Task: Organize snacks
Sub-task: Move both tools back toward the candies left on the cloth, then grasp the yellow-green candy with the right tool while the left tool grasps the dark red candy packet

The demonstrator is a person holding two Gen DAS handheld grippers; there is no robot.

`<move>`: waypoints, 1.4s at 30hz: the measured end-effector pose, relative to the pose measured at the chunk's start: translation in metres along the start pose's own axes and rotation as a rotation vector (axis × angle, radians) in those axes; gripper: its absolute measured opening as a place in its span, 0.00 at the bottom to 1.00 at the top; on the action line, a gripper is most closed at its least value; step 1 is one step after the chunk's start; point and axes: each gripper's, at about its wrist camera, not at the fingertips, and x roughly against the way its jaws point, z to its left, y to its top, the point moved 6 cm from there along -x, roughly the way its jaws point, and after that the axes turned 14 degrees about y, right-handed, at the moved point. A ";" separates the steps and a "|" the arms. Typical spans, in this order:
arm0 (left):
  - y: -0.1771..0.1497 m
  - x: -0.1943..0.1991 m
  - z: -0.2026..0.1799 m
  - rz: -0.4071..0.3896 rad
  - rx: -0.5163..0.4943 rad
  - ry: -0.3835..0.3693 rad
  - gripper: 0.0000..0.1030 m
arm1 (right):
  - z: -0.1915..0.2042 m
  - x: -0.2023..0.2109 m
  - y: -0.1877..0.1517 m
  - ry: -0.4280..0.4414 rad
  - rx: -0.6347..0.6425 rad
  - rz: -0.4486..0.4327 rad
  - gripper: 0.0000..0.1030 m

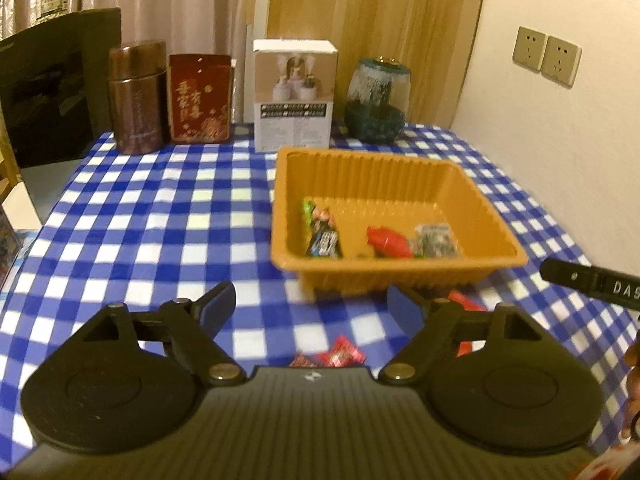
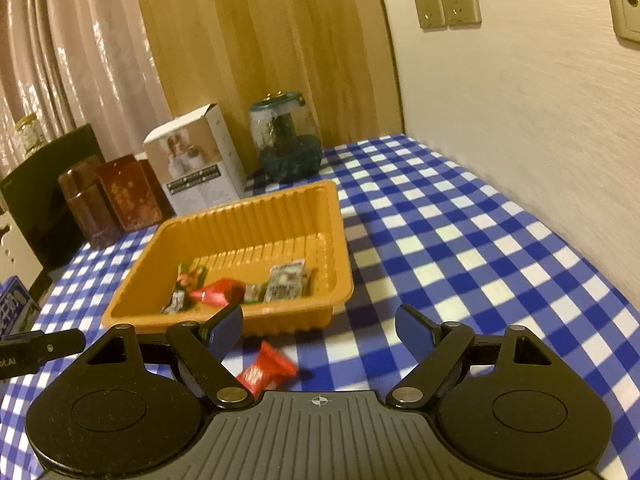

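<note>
The red snack packet [image 2: 267, 368] lies on the table just before the right gripper [image 2: 318, 330] — nearer its left finger — and both this one and the left gripper [image 1: 310, 306] stand wide, empty.

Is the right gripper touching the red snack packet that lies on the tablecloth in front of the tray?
Apart. In the right wrist view the right gripper stands open and empty; the red snack packet lies on cloth between its fingers, clear of both.

Blue-and-white checked cloth [image 1: 160, 216] covers the surface. An orange ribbed tray [image 1: 400, 168] holds a red wrapper [image 1: 388, 242] and green, black and silver packets. Red wrappers [image 1: 340, 354] lie outside it.
</note>
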 end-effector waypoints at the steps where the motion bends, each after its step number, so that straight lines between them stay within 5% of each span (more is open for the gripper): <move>1: -0.004 0.002 0.003 0.006 -0.003 0.001 0.81 | 0.003 0.002 -0.004 0.002 0.002 0.007 0.81; 10: -0.034 0.020 0.016 0.033 -0.038 -0.014 0.91 | 0.020 0.009 -0.041 0.005 0.021 0.081 0.81; 23: -0.054 0.011 0.022 0.068 -0.066 -0.027 0.91 | 0.049 -0.018 -0.078 0.055 0.106 0.181 0.80; 29: -0.058 -0.001 0.021 0.079 -0.099 -0.027 0.91 | 0.053 -0.031 -0.084 0.061 0.122 0.208 0.68; 36: -0.063 -0.015 0.012 0.057 -0.198 -0.060 0.90 | 0.054 -0.041 -0.088 0.053 0.126 0.221 0.61; 42: -0.067 -0.030 -0.005 0.030 -0.372 -0.091 0.76 | 0.051 -0.046 -0.087 0.037 0.109 0.221 0.59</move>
